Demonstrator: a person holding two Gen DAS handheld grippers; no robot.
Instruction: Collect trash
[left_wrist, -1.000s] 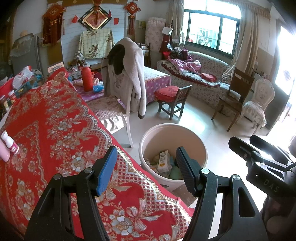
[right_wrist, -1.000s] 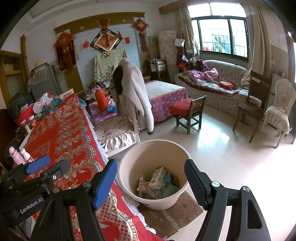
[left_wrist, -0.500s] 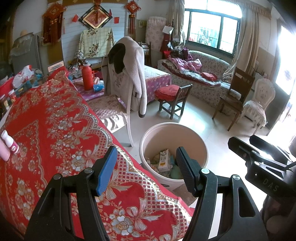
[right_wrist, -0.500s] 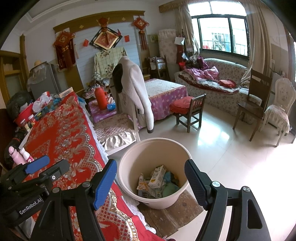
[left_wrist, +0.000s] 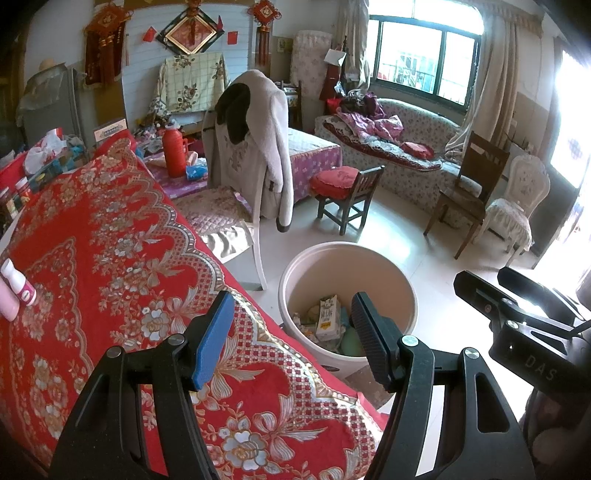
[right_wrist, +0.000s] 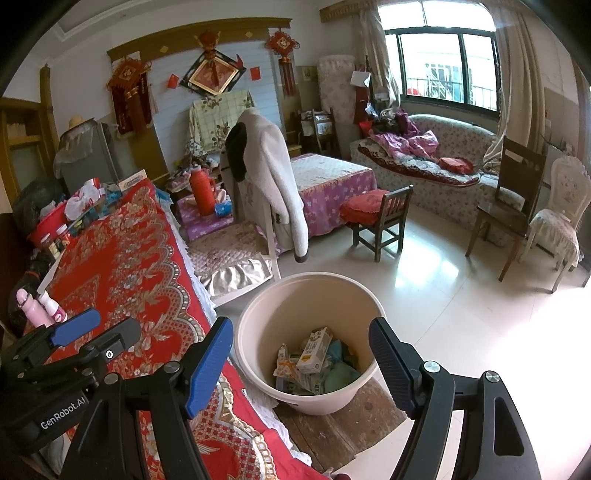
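Note:
A cream trash bucket (left_wrist: 402, 291) (right_wrist: 258, 339) stands on the floor beside the table's edge. It holds a milk carton (left_wrist: 327, 319) (right_wrist: 314, 345) and other wrappers. My left gripper (left_wrist: 290, 332) is open and empty above the red tablecloth's edge, left of the bucket; it also shows in the right wrist view (right_wrist: 96, 328). My right gripper (right_wrist: 301, 354) is open and empty, hovering above the bucket; it also shows in the left wrist view (left_wrist: 487, 280).
The table with the red floral cloth (left_wrist: 96, 236) (right_wrist: 125, 258) carries pink and white bottles (left_wrist: 16, 290) (right_wrist: 40, 304) at its left and clutter at the far end. A chair draped with a white coat (left_wrist: 258, 147) (right_wrist: 269, 173) stands behind the bucket.
Both grippers have barely drifted. Both stay open and empty.

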